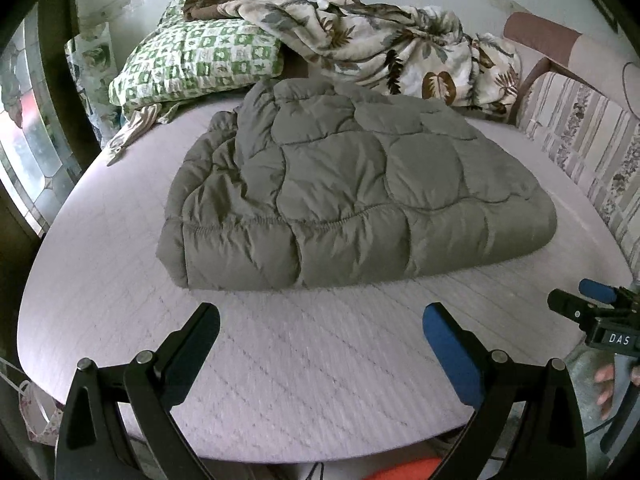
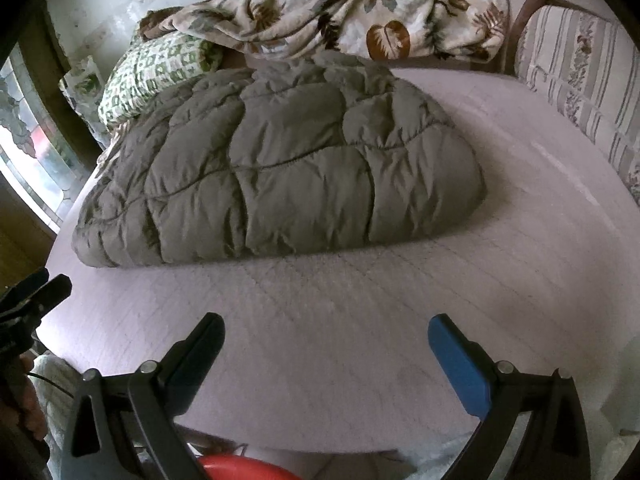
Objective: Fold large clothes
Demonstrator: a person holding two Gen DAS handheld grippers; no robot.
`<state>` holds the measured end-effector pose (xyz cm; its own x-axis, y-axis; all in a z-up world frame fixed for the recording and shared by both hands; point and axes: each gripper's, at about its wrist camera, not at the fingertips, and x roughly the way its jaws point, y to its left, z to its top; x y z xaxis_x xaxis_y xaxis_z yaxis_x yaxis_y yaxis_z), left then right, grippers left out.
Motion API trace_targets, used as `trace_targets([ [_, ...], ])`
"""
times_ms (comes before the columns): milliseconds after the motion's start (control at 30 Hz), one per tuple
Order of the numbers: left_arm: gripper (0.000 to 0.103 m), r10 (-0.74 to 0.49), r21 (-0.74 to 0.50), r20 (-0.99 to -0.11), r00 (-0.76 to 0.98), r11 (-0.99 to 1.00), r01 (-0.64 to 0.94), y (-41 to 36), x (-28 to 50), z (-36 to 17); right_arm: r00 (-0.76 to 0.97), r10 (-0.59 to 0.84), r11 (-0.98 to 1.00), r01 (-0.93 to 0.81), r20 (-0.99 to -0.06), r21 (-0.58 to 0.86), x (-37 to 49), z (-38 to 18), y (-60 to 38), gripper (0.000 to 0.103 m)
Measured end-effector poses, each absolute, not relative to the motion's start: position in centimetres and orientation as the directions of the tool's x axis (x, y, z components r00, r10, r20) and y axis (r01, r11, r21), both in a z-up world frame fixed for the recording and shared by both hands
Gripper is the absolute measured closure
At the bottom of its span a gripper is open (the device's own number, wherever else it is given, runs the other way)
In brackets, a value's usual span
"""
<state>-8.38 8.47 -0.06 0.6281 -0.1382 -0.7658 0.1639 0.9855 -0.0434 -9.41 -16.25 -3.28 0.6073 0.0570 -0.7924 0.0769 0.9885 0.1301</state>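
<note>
- Item: grey quilted jacket/comforter (image 1: 356, 184), the large garment. Lies on the bed (image 1: 280, 360), ahead of both your tongs, well apart from them; nothing touching it.
- Condition: already doubled into a thick, roughly rectangular bundle. Near edge ahead of the tongs looks like a clean rounded fold. The side fwd-left of the left tongs is bunched & creased, layers not squared.
- Left tongs (image 1: 320, 320): spread wide, holding nothing, hovering over bare mattress near the bed's front edge.
- Right tongs (image 2: 326, 330): likewise spread, nothing in them, same stand-off; the bundle sits fwd-left of them.
- Other items, beyond the bundle: green check pillow (image 1: 196, 60) far left, leaf-print blanket (image 1: 400, 48) heaped far centre-right, striped sofa back (image 1: 580, 128) off to the right. Not part of your job, by the look.
- Progress, est.: main folds done, approx. final stage. Left for you: perhaps tidy the rumpled left side, or 1 more fold if a smaller pack is wanted. Can't tell from here if layers underneath are aligned.
</note>
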Motion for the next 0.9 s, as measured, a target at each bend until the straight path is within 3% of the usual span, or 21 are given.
trace_targets([
  [200, 0.002, -0.109, -0.013, -0.753, 0.649, 0.988, 0.151, 8.9, -10.9, 1.0, 0.640, 0.050, 0.989, 0.072, -0.767, 0.125, -12.3, -1.2, -15.9, 0.000],
  [700, 0.002, -0.134, -0.086, -0.744, 0.655, 0.991, 0.106, 10.2, -16.7, 4.5, 0.687, 0.073, 0.983, 0.072, -0.723, 0.168, -19.4, 3.1, -14.6, 0.000],
  [900, 0.002, -0.084, -0.007, -0.706, 0.703, 0.994, 0.111, 9.8, -19.4, 6.2, 0.707, 0.039, 0.989, 0.071, -0.706, 0.126, -21.9, 4.2, -14.1, 0.000],
])
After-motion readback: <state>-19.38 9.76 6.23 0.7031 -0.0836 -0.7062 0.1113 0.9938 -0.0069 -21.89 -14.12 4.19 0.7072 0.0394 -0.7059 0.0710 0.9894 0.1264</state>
